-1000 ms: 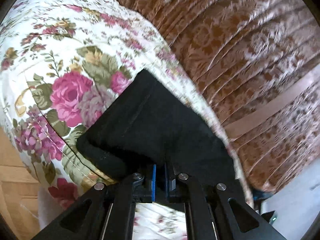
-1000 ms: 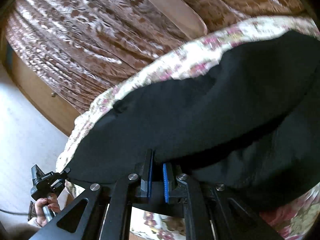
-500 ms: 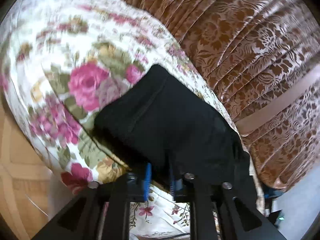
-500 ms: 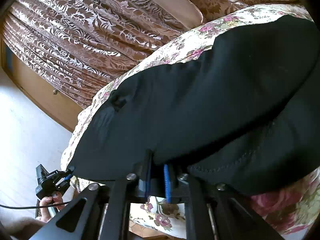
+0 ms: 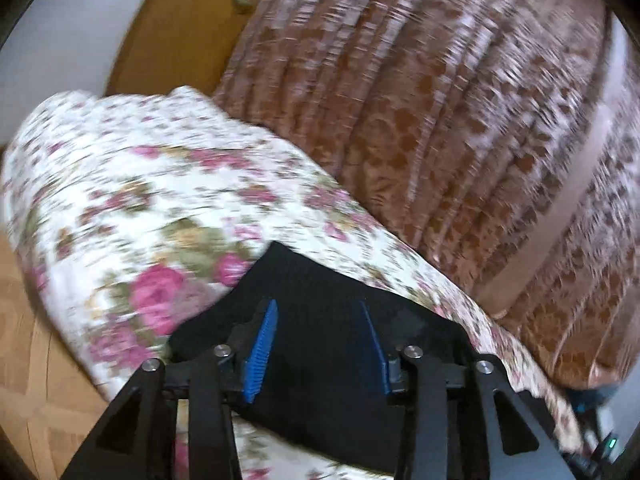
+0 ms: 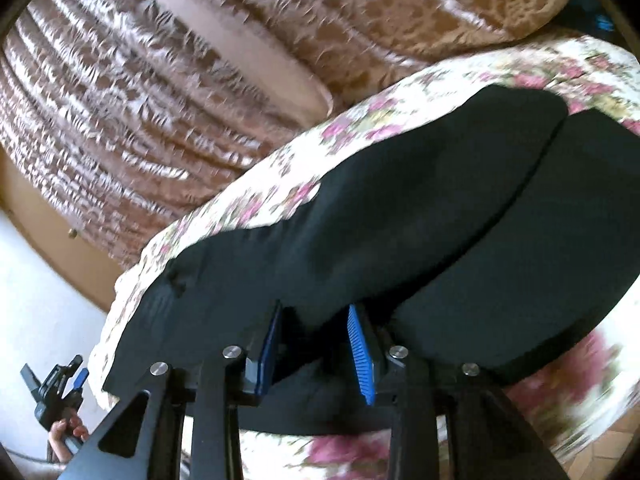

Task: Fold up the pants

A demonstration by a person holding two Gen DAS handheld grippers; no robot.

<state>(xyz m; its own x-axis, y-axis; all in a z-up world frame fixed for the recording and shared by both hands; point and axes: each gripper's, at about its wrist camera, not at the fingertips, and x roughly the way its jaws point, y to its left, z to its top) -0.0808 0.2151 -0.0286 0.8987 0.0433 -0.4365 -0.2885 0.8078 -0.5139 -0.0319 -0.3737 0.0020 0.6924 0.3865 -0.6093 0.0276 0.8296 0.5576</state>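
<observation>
The black pants (image 6: 400, 224) lie folded lengthwise on a floral bedspread (image 6: 400, 100), one leg laid over the other. One end of the pants shows in the left wrist view (image 5: 320, 320). My left gripper (image 5: 318, 312) is open, its blue pads apart just above that end, holding nothing. My right gripper (image 6: 314, 312) is open at the pants' near edge, with the cloth lying between and beyond its blue pads (image 6: 360, 356). The left gripper also shows in the right wrist view (image 6: 56, 396), held by a hand at the bed's left end.
The floral bedspread (image 5: 140, 200) covers the bed. A brown patterned curtain (image 5: 440, 120) hangs behind it, with a wooden panel (image 5: 180, 28) and white wall at the far end. Wooden floor (image 5: 36, 360) lies beside the bed.
Both grippers were shut on the pants' edge and have opened, letting the cloth drop flat on the bed. Both have pulled back and tilted up a little.
</observation>
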